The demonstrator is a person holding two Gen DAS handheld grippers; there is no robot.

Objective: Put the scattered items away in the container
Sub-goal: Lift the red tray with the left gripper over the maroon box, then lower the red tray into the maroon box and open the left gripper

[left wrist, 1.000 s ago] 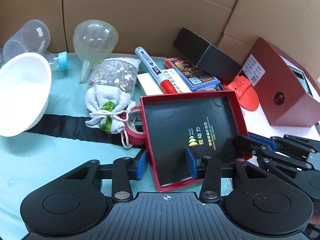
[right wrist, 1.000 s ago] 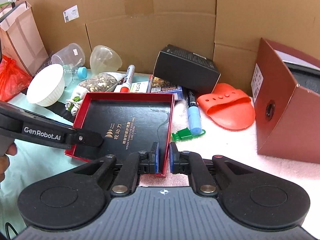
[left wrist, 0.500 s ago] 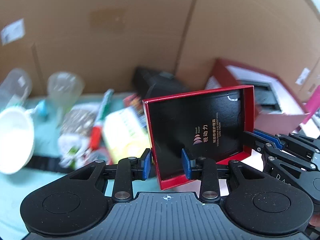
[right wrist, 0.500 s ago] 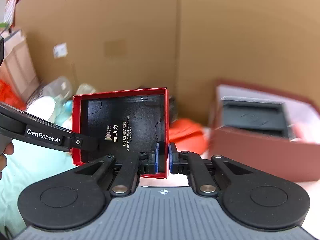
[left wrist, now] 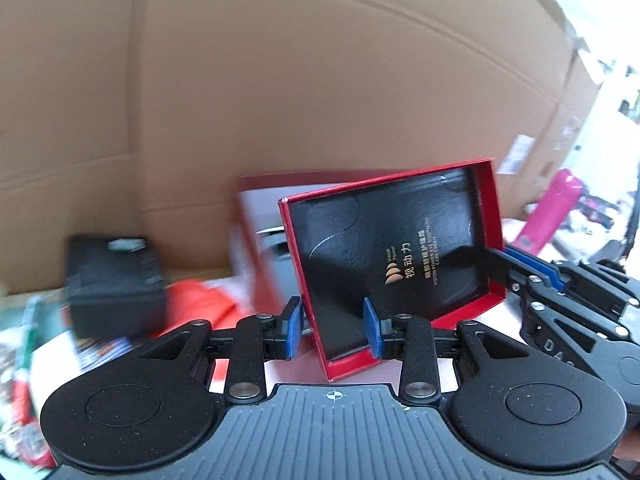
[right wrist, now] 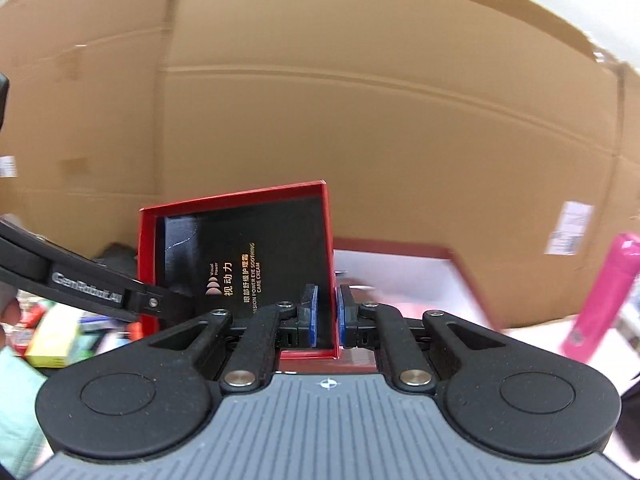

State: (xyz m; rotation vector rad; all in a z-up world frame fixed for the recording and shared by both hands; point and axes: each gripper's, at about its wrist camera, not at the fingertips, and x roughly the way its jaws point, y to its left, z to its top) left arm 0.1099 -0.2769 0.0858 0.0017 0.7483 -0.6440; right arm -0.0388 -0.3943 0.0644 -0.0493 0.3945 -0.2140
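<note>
A shallow red box lid (left wrist: 400,248) with a black printed inside hangs tilted in the air, held from two sides. My left gripper (left wrist: 332,328) is shut on its near left corner, one blue pad outside the wall and one inside. My right gripper (right wrist: 327,316) is shut on the lid's (right wrist: 240,248) right wall. The right gripper (left wrist: 520,270) also shows at the lid's right edge in the left wrist view. Behind the lid stands the dark red container box (left wrist: 260,208), with its rim (right wrist: 400,245) and pale inside just beyond the right gripper.
A cardboard wall (left wrist: 320,100) closes the back. A black box (left wrist: 116,280) and an orange slipper (left wrist: 200,300) lie left of the container. A pink object (right wrist: 604,292) stands at the right. Blurred small items (right wrist: 52,340) lie at the lower left.
Both grippers have lifted the lid off the table and carried it up and to the right, toward the dark red box. The left gripper's pads have closed in on the corner.
</note>
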